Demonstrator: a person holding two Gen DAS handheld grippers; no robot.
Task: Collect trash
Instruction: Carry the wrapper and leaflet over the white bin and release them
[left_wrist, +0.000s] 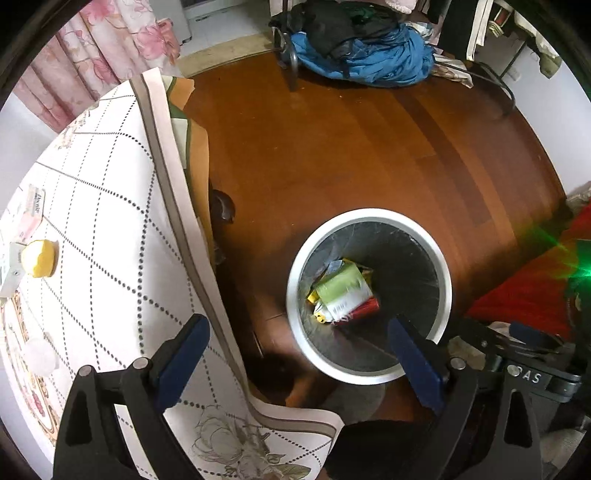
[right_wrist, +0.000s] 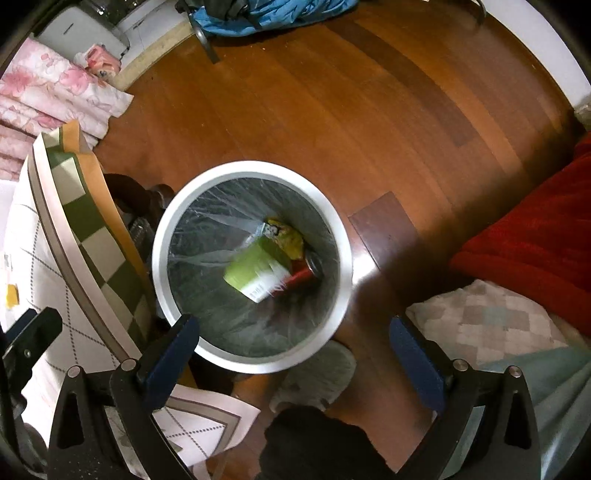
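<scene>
My left tongs (left_wrist: 299, 354): black frame, blue pads, spread wide, nothing between them. In the left view they frame the lower part of the picture, one pad over the tablecloth edge, the other over the bin's rim.

My right tongs (right_wrist: 293, 354): same build, likewise spread and holding nothing, at the bottom of the right view.

Trash bin (left_wrist: 369, 295): round, smooth white rim, lined with a thin crinkled clear bag; it stands on the floor, lower centre-right in the left view and mid-frame (right_wrist: 251, 266) in the right view.

Trash inside, at the bottom of the bin: a green-and-white carton (right_wrist: 258, 275), boxy, motion-blurred; a red can (right_wrist: 306, 273), cylindrical, metal top showing; a yellow-green crumpled wrapper (right_wrist: 286, 240). Whether the carton has settled or is in mid-fall I cannot tell from the blur.

Floor (left_wrist: 351, 147): glossy reddish-brown wood planks.

Tablecloth (left_wrist: 110, 221): white, dotted diamond grid, floral print, taupe border, draped over the table on the left.

Left view only: a yellow rounded object (left_wrist: 38, 258) and a small printed packet (left_wrist: 35, 210) on the cloth at left; a blue fabric heap (left_wrist: 369, 55) at upper centre.

Right view only: a grey fuzzy slipper (right_wrist: 317, 376) just below the bin; a red plush blanket (right_wrist: 535, 229) at right; a checked green-and-cream under-cloth (right_wrist: 92, 206).
</scene>
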